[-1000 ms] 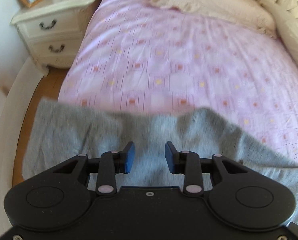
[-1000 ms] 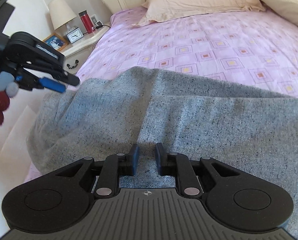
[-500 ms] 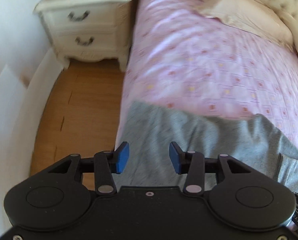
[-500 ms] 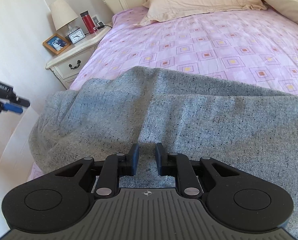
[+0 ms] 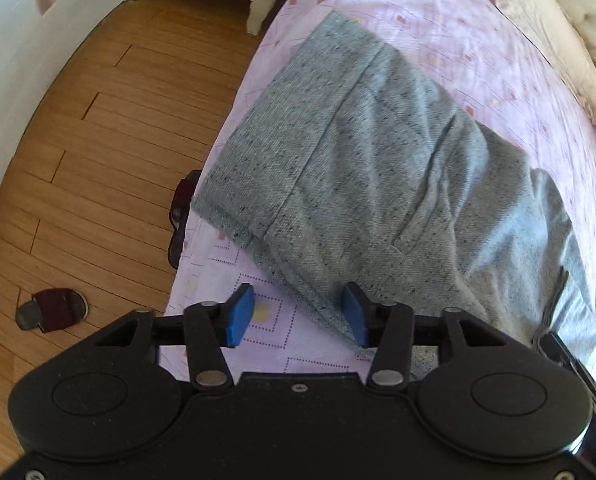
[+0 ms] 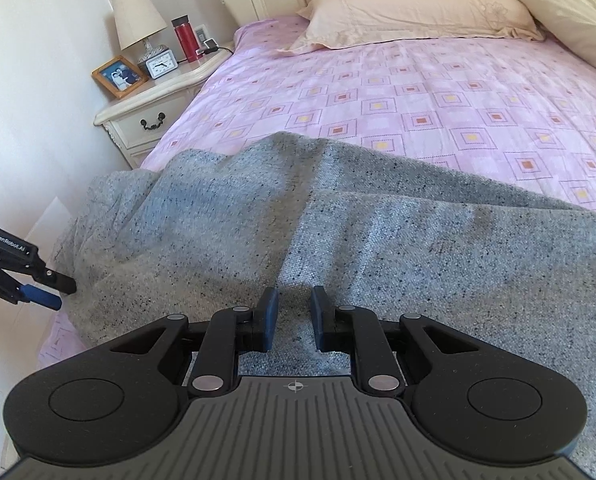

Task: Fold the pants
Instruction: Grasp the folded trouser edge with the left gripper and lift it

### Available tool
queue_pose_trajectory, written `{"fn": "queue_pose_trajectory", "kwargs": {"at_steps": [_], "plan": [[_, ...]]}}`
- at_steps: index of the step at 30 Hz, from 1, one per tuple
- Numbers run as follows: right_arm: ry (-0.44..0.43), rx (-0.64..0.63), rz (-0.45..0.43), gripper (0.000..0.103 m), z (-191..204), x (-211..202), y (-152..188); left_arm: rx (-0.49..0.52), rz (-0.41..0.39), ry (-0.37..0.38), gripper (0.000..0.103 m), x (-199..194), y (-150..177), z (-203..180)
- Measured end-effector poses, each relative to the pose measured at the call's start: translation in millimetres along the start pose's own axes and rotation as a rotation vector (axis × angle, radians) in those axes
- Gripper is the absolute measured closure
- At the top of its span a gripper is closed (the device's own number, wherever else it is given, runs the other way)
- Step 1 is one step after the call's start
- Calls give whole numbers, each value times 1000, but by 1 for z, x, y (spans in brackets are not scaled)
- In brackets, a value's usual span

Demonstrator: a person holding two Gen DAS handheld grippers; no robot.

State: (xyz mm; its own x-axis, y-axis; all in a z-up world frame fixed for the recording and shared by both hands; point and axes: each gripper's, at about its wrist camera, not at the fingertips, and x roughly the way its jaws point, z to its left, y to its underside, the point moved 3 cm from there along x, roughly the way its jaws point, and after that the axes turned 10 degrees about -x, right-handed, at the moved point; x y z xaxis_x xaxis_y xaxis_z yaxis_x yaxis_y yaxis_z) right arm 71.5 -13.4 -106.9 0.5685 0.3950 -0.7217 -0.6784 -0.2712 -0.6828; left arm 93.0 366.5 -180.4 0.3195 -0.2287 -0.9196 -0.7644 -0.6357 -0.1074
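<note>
grey pants (image 5: pixel 377 168) sprawl mid-frame on the pink bedsheet (image 6: pixel 417 100). left gripper (image 5: pixel 296 316) angles down at their near edge, gaping, empty. right gripper (image 6: pixel 292 318) lies low over them, slightly parted, holding nothing.

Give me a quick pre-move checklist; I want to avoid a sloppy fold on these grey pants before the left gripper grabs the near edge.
1. Left gripper open: ok, jaws wide apart.
2. Left gripper lined up on grey pants: cannot tell; one blue pad overlaps the near edge, the other is over the pink bedsheet.
3. Right gripper gripping fabric: not ok, jaws apart over the pants.
4. Pants lying flat: not ok, ridges and creases show.
5. Pants fully on bed: cannot tell, the left end reaches the mattress edge.
</note>
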Motion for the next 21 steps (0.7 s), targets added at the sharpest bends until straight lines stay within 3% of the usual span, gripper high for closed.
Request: {"fn": "queue_pose_trajectory", "kwargs": {"at_steps": [7,15,18,20,21], "plan": [[3,-11,-4,85,2,3,-1,-108,-12,71,36,6,-20,10],[14,-34,-7,85,5,4,-2,-164,-41,87,31,8,-34,16],[15,-35,-7,85,6,3,-2,-133,-105,59,43,-1,-28,7],[14,-35,-7,85,6,3,-2,-85,-163,25,63,-10,-24,-4],[14,-36,-7,85,6,3,-2,-56,-191,13,68,-16,-21,-9]]}}
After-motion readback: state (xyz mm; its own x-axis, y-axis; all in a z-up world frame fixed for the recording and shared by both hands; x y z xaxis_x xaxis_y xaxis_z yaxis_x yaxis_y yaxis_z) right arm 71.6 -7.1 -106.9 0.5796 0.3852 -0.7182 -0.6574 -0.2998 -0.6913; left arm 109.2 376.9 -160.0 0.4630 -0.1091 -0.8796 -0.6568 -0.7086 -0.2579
